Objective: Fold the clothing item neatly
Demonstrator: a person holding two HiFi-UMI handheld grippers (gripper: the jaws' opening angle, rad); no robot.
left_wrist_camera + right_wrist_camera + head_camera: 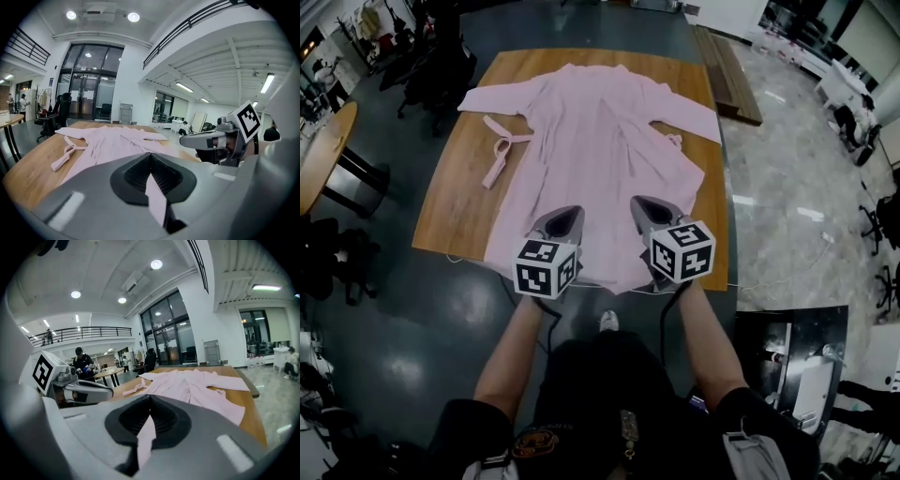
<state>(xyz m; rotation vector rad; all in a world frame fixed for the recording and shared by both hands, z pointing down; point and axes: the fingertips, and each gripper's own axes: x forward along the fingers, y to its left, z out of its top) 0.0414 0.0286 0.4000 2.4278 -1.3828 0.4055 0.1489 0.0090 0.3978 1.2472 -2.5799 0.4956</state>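
A pale pink robe (591, 141) lies spread flat on the wooden table (459, 206), sleeves out to both sides and its belt (499, 155) trailing to the left. My left gripper (565, 217) and right gripper (642, 208) sit side by side at the robe's near hem, by the table's front edge. In the left gripper view the left gripper (151, 157) is shut on a strip of pink fabric (155, 197). In the right gripper view the right gripper (150, 399) is likewise shut on pink fabric (144, 439). The rest of the robe (187, 385) stretches away ahead.
A round wooden table (323, 150) stands at the left and a long bench (727, 75) at the back right. Black office chairs (441, 66) crowd the table's far left corner. A white cart (802, 375) stands by my right side. A person (82, 362) stands in the distance.
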